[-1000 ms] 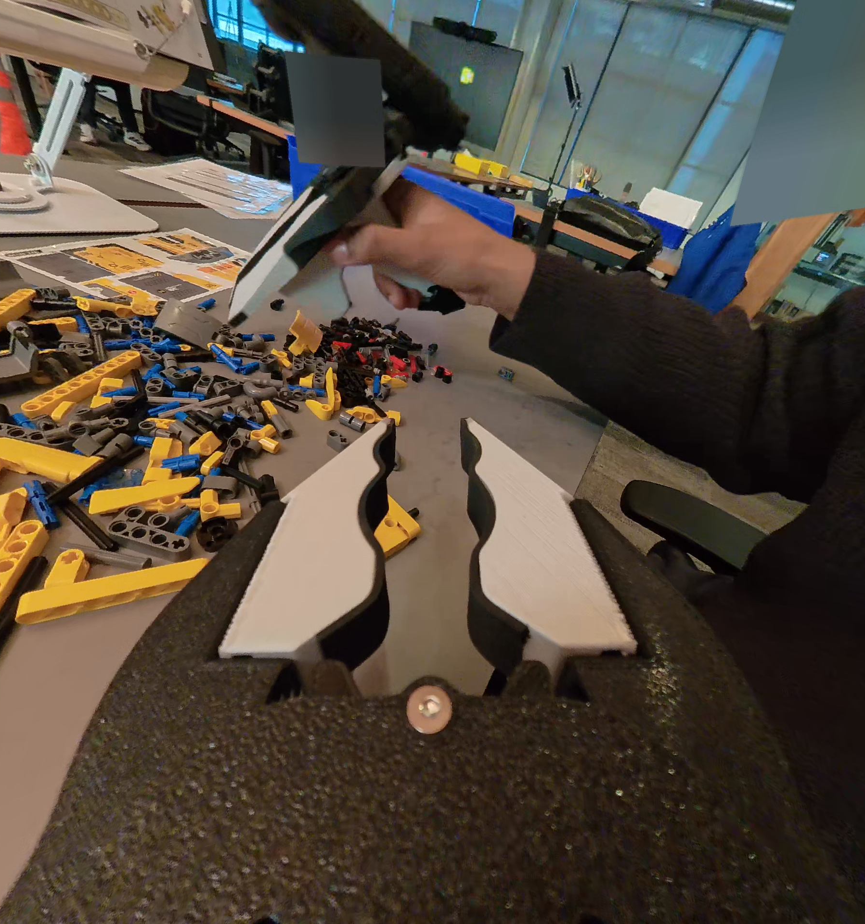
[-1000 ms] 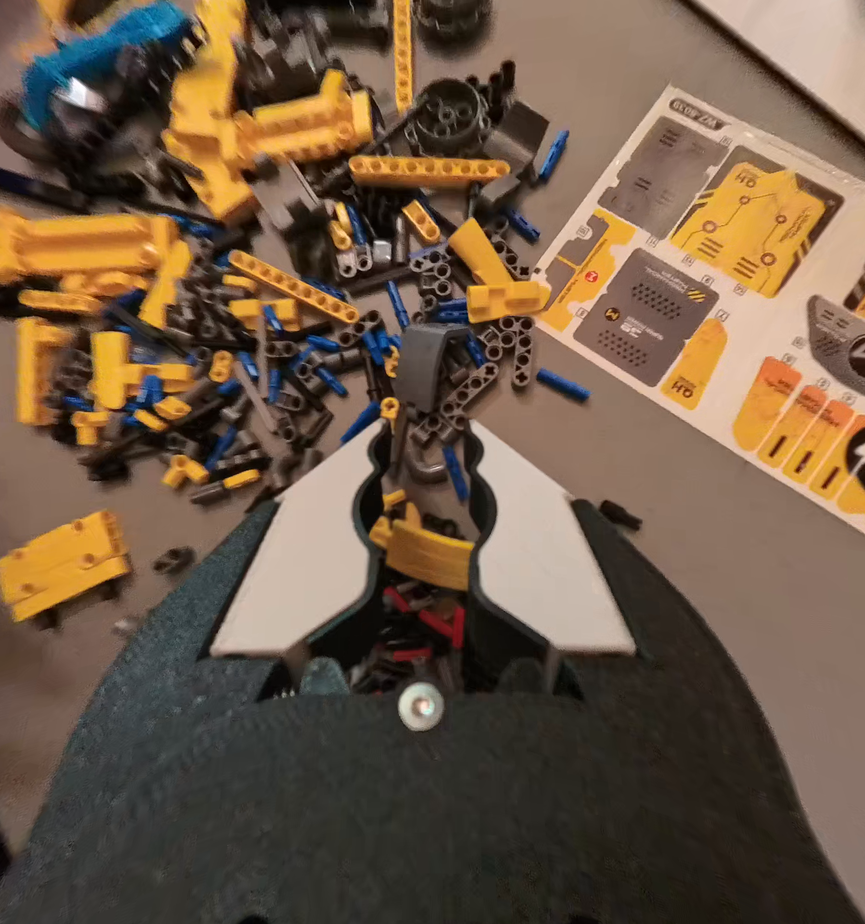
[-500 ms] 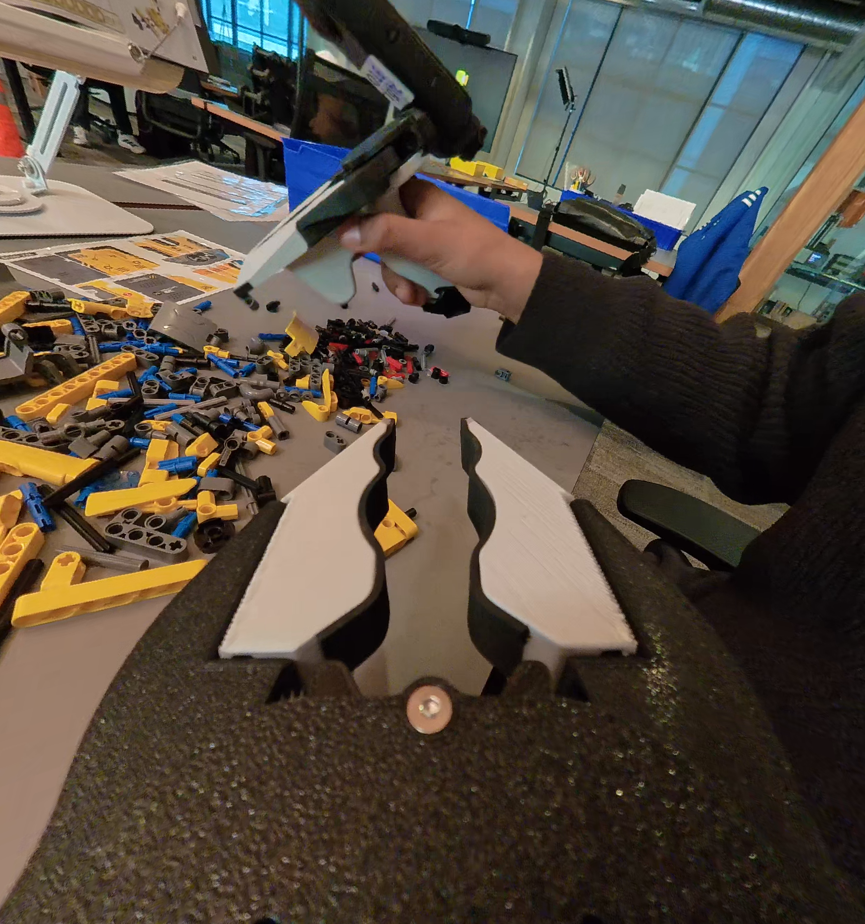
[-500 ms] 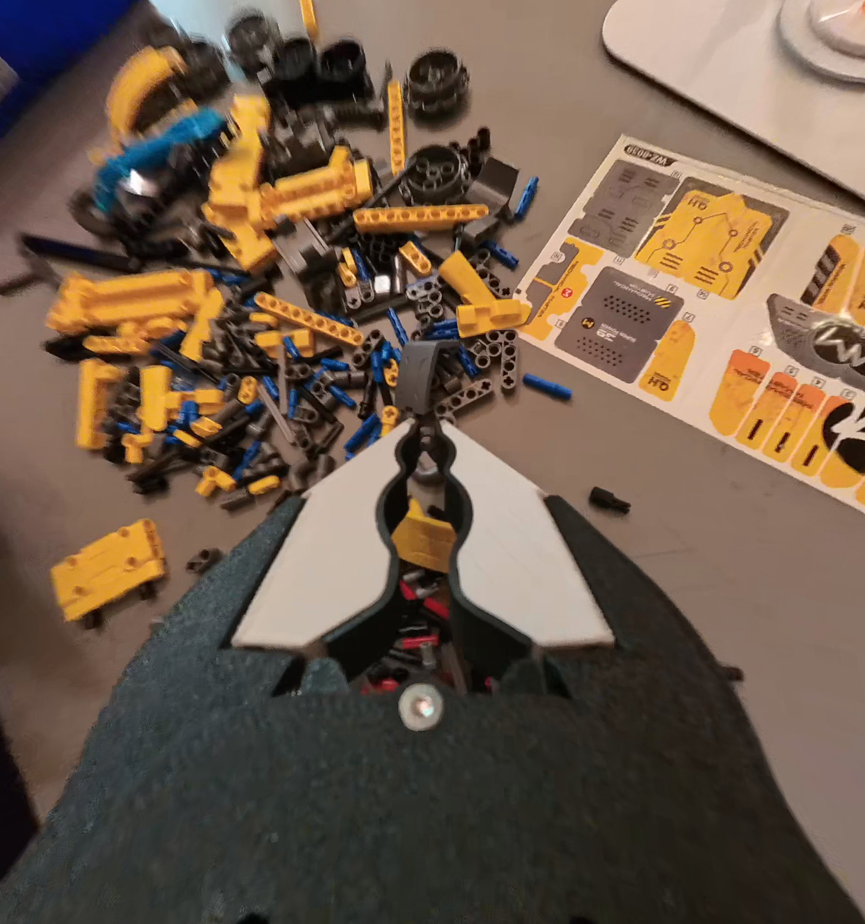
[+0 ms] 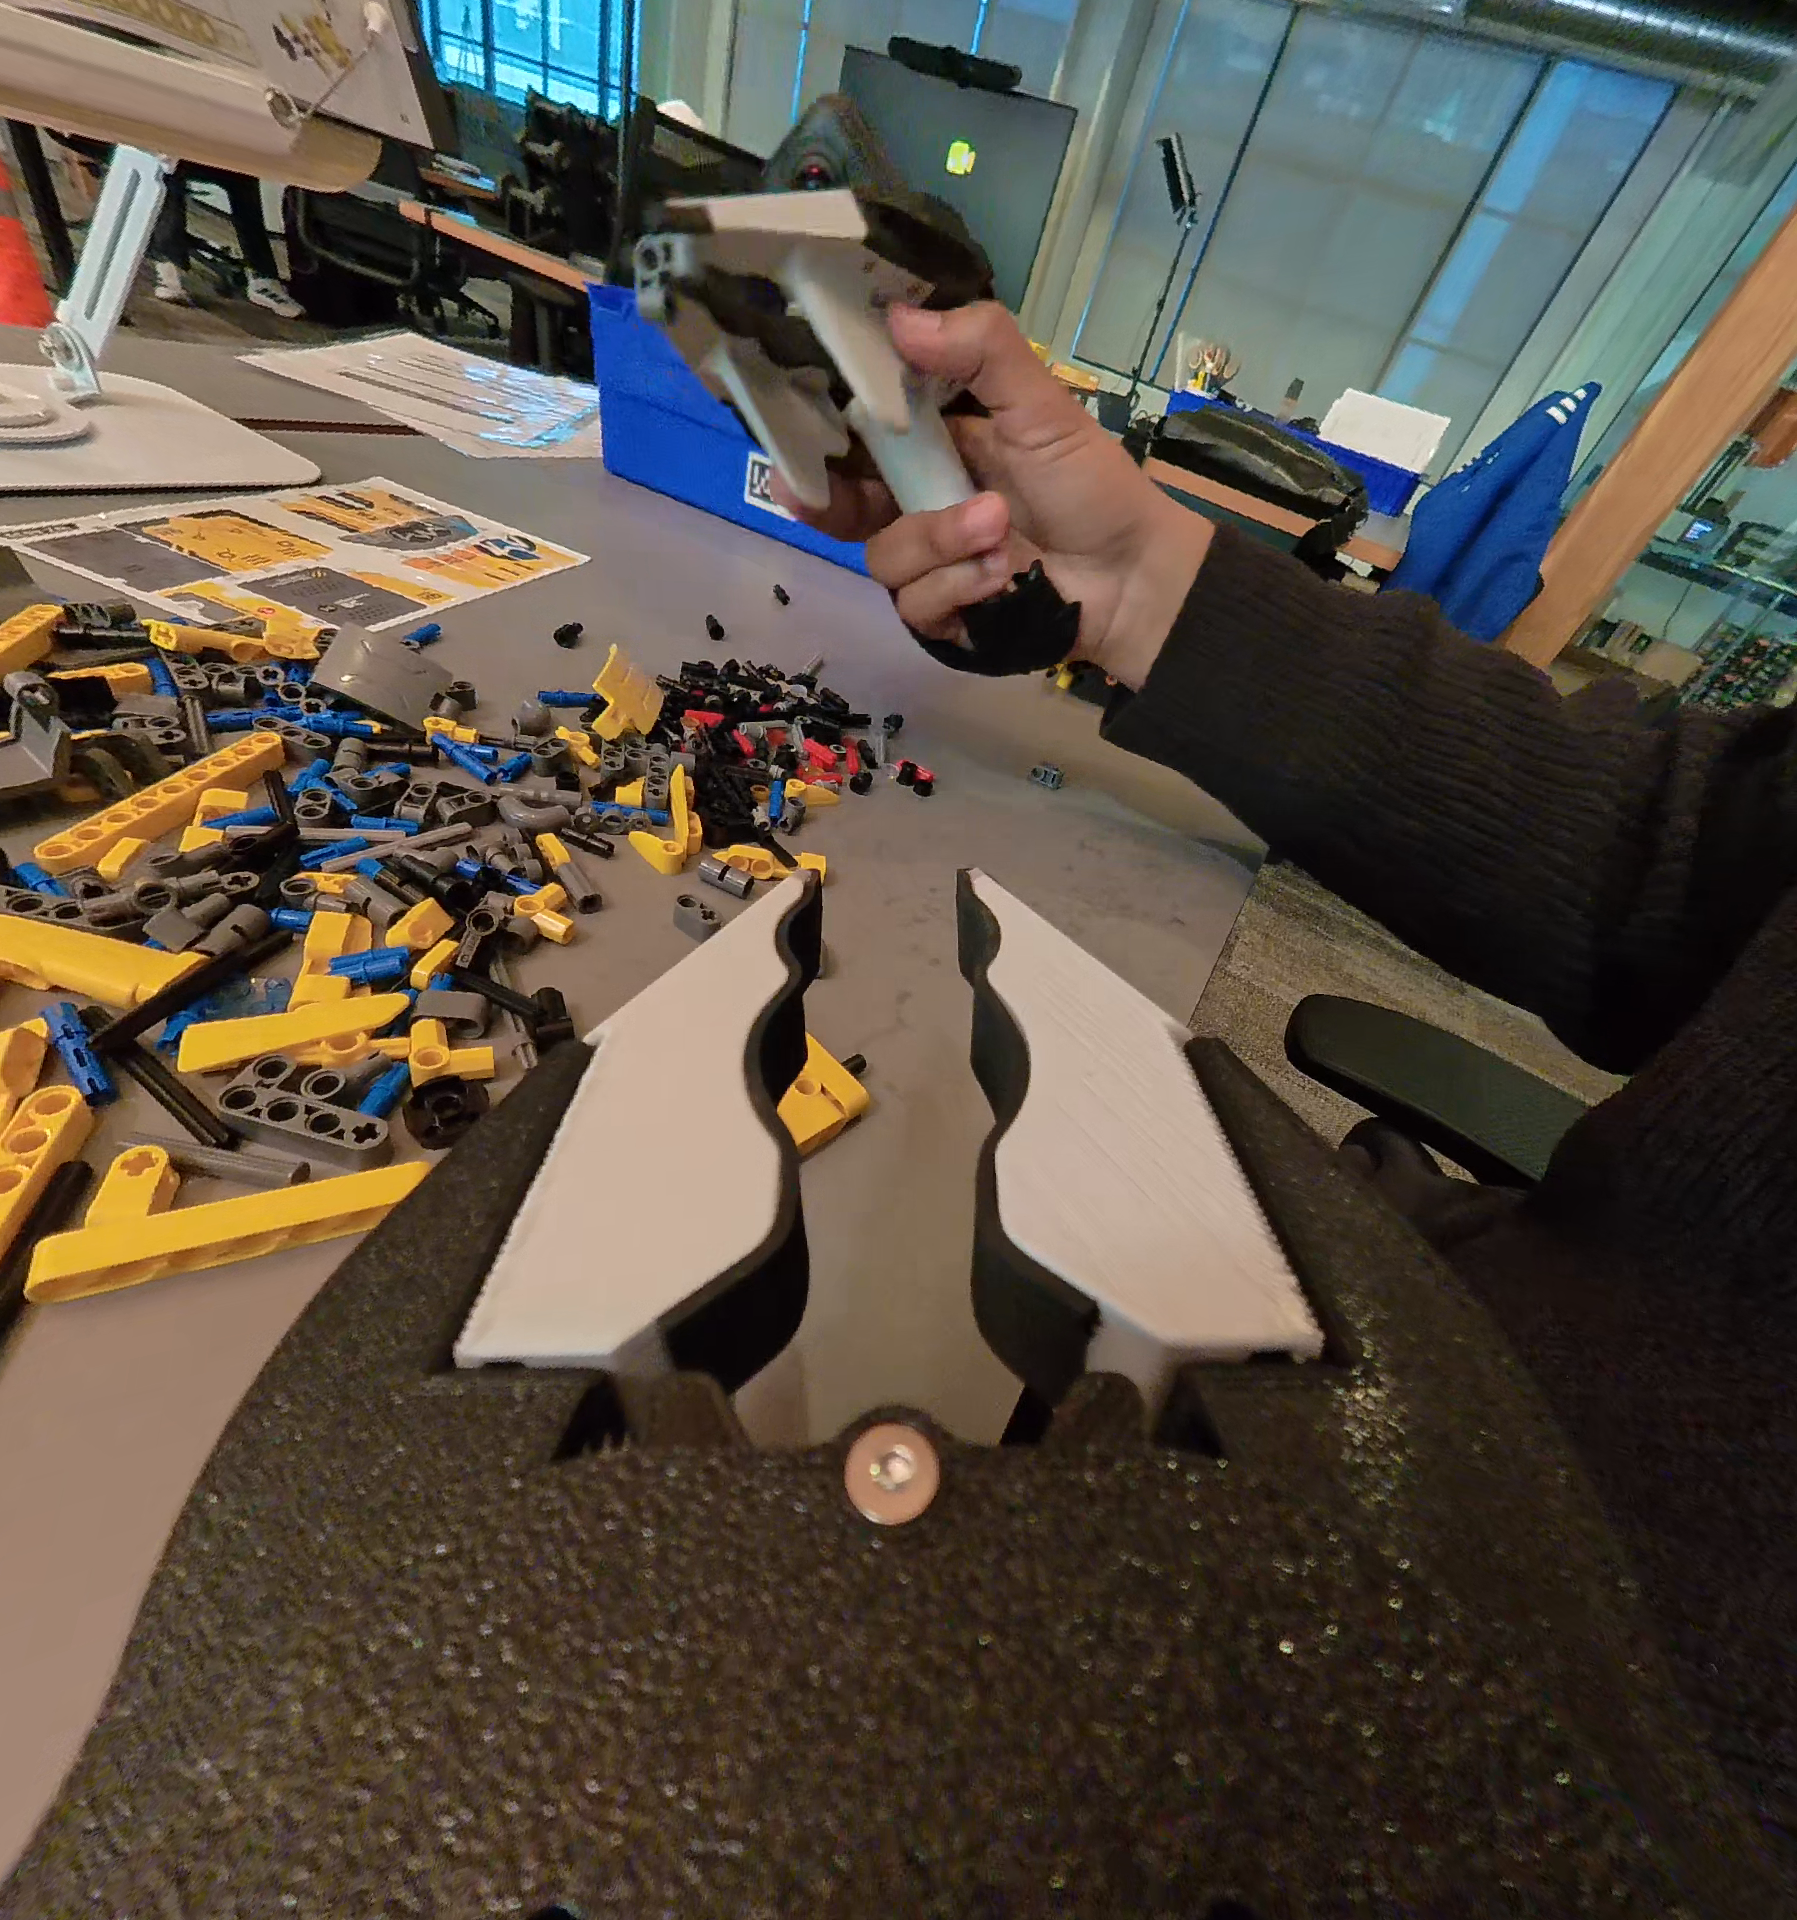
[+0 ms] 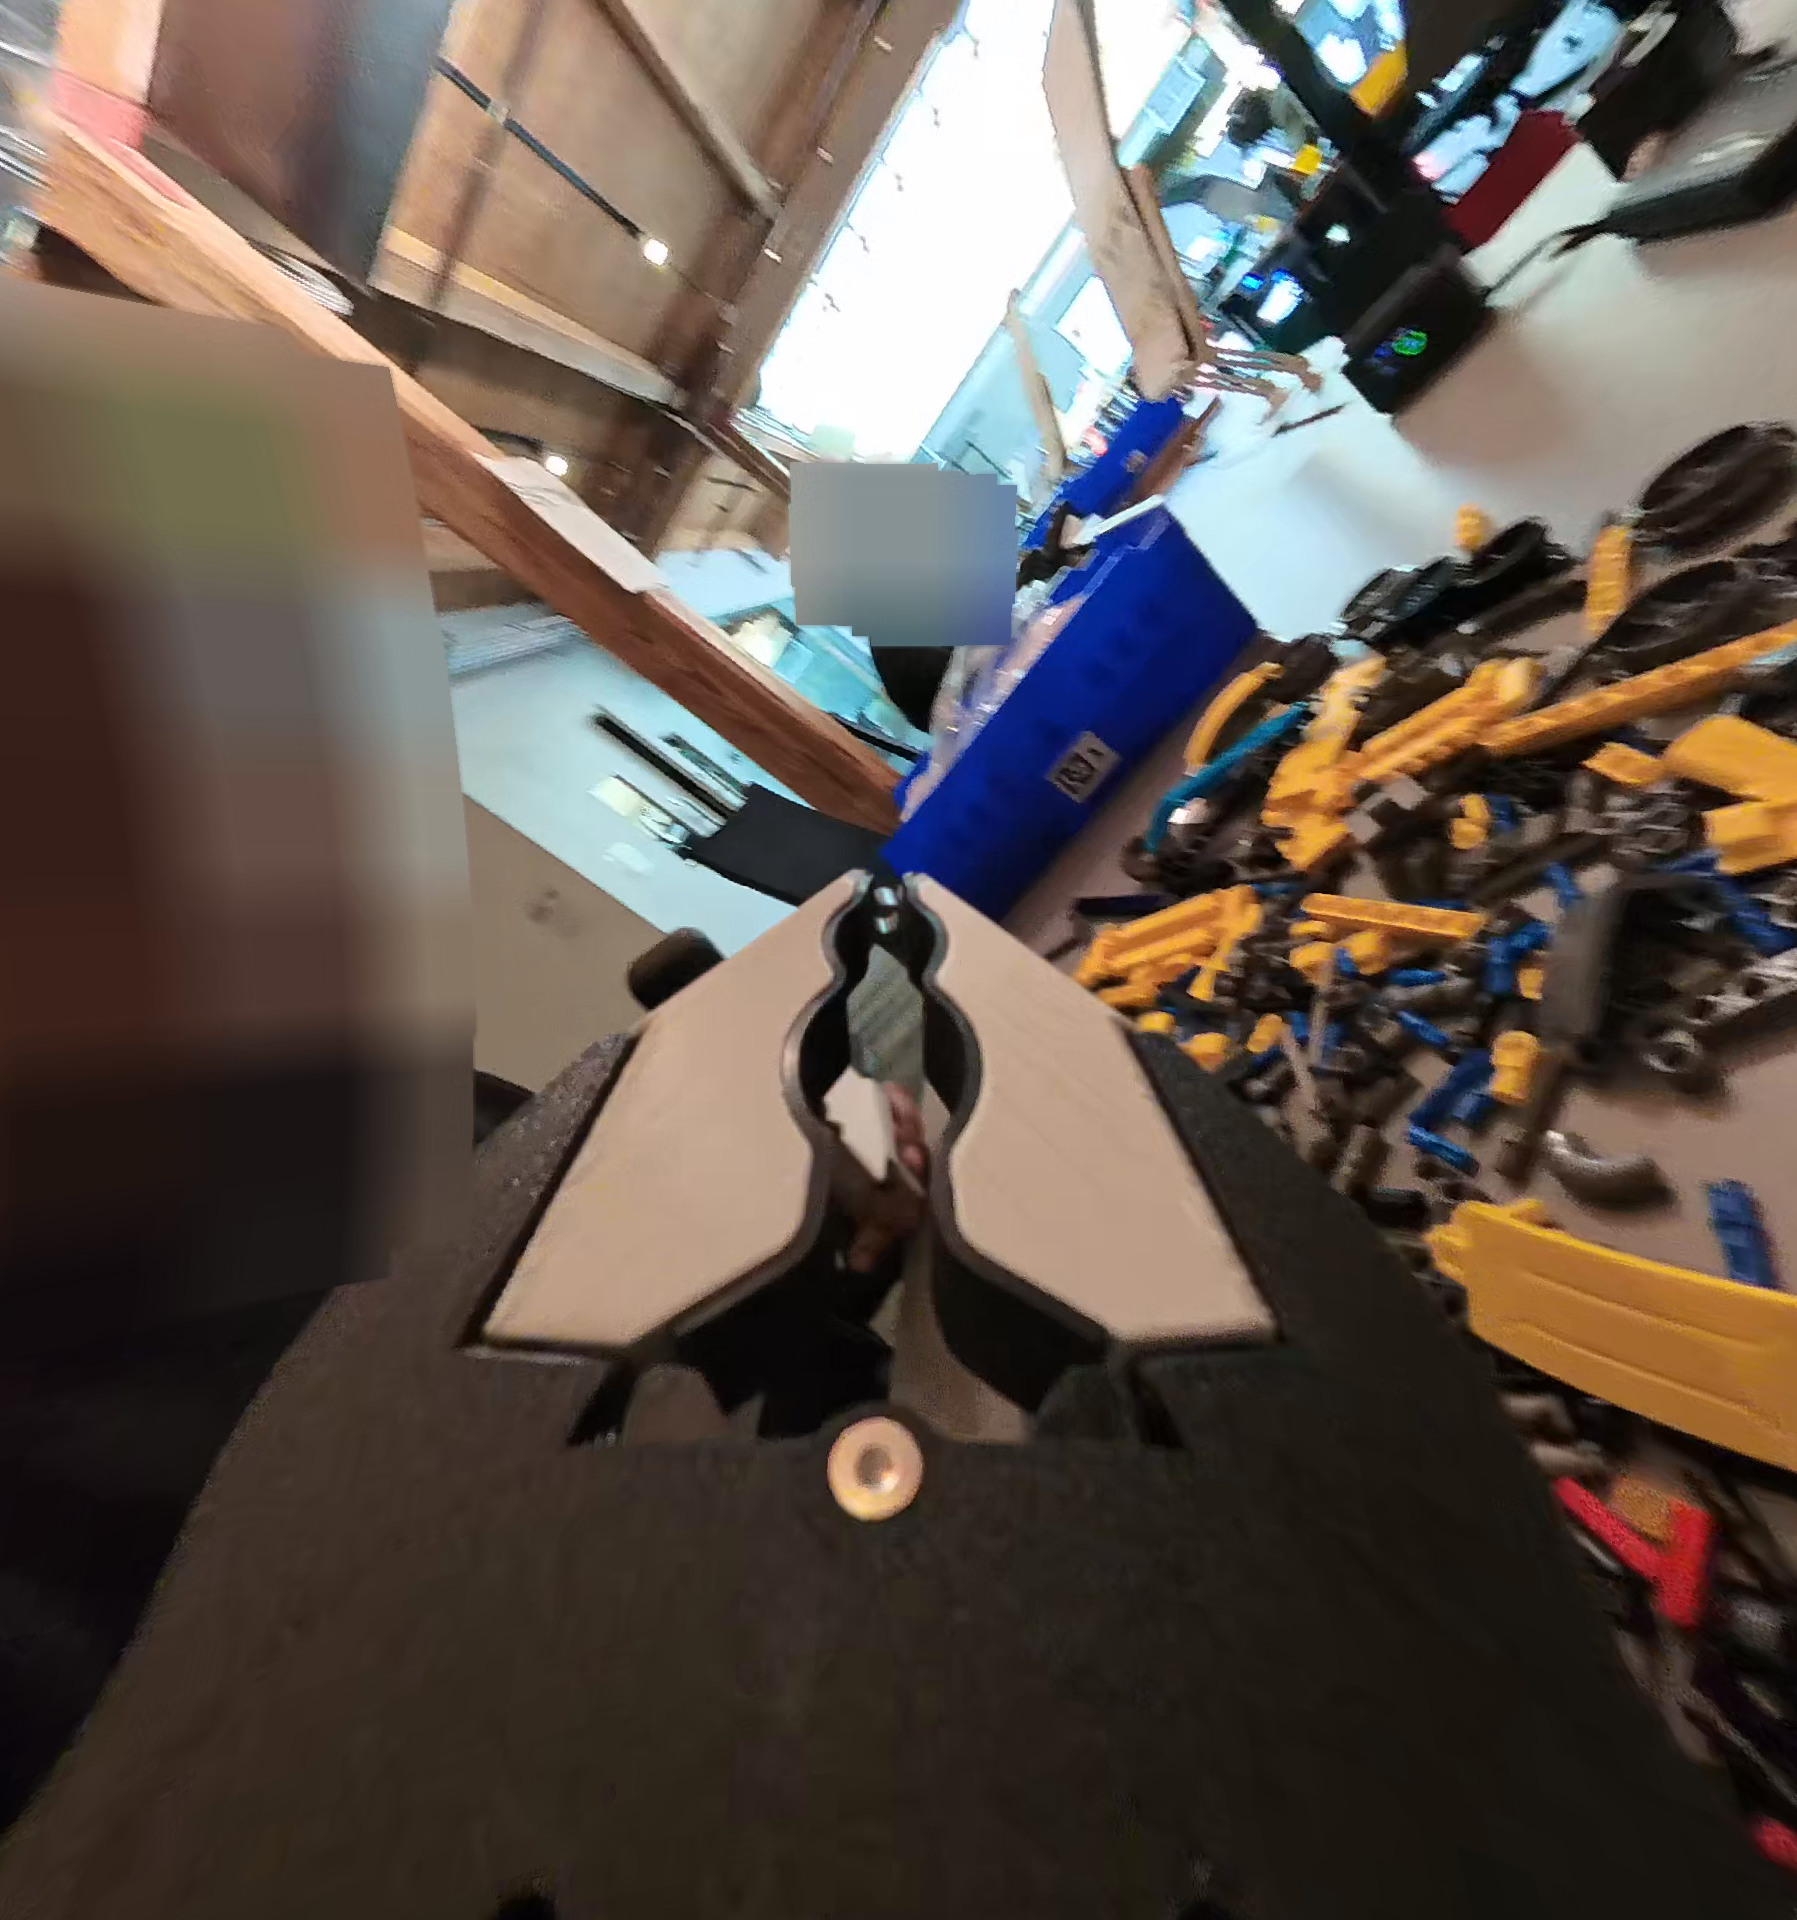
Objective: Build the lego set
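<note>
A pile of yellow, blue, grey and black building-toy parts (image 5: pixel 281 894) lies on the grey table (image 5: pixel 1029 831). My left gripper (image 5: pixel 889 904) is open and empty, low over the table beside the pile's right edge. A yellow piece (image 5: pixel 821 1101) lies partly under its left finger. My right gripper (image 5: pixel 665 275), held by a hand (image 5: pixel 1029 488), is raised well above the pile. In the right wrist view the right gripper (image 6: pixel 881 896) is shut on a small grey connector piece (image 6: pixel 881 914) at its tips. The piece also shows in the left wrist view (image 5: pixel 657 260). The right wrist view is tilted, with the pile (image 6: pixel 1496 935) at its right.
A sticker sheet (image 5: pixel 291 551) lies behind the pile. A blue bin (image 5: pixel 686 436) stands at the back of the table and shows again in the right wrist view (image 6: pixel 1060 727). A white lamp base (image 5: pixel 94 447) is at the far left. The table edge (image 5: pixel 1226 935) and a chair armrest (image 5: pixel 1434 1081) are on the right. One gripper's finger ends stand about 15 centimetres off the other's.
My right gripper closed on a small grey piece at the pile, then lifted it high and swung round, away from the table. My left gripper has stayed still and open.
</note>
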`<state>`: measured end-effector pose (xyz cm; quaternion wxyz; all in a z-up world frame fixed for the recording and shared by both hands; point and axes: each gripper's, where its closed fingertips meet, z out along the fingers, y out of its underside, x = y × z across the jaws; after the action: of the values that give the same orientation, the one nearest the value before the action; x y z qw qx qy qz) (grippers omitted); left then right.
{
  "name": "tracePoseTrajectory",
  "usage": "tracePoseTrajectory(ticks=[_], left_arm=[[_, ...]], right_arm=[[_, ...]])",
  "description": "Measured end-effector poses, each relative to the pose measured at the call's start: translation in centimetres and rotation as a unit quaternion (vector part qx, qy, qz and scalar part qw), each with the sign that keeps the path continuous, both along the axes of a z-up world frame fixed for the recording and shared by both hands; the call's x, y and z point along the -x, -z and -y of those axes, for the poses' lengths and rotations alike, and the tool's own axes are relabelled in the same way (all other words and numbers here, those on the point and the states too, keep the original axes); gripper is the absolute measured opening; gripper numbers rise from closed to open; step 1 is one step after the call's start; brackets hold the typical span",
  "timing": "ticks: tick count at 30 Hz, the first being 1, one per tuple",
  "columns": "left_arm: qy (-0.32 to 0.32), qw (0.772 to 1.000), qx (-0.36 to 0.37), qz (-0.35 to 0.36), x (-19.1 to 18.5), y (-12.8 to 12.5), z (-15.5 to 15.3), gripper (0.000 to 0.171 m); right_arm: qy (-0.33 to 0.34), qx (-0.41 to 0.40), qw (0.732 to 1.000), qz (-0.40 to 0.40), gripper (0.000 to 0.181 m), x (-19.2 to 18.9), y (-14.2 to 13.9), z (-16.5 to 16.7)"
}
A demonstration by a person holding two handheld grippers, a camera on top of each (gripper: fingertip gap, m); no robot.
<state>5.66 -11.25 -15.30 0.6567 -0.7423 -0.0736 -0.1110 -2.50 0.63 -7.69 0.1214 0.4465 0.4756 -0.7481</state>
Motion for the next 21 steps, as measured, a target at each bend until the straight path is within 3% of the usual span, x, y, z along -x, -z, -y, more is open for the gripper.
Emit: tracePoseTrajectory(ticks=[4,7,9,15,17,21], left_arm=[[0.0,1.0,0.0,0.0,0.0,0.0,0.0,0.025],[0.0,1.0,0.0,-0.001,0.0,0.0,0.0,0.025],[0.0,1.0,0.0,-0.001,0.0,0.0,0.0,0.025],[0.0,1.0,0.0,-0.001,0.0,0.0,0.0,0.025],[0.0,1.0,0.0,-0.001,0.0,0.0,0.0,0.025],[0.001,1.0,-0.001,-0.001,0.0,0.0,0.0,0.025]], right_arm=[[-0.003,0.017,1.0,-0.006,0.004,-0.7,-0.6,-0.1],[0.016,-0.029,0.999,0.012,0.004,-0.5,0.6,0.0],[0.05,-0.103,0.993,0.042,0.003,0.2,2.7,-0.3],[0.077,-0.364,0.924,0.086,0.0,1.1,8.7,0.9],[0.08,-0.412,0.904,0.081,0.0,1.3,9.4,1.2],[0.092,-0.447,0.888,0.058,0.0,1.7,8.7,1.7]])
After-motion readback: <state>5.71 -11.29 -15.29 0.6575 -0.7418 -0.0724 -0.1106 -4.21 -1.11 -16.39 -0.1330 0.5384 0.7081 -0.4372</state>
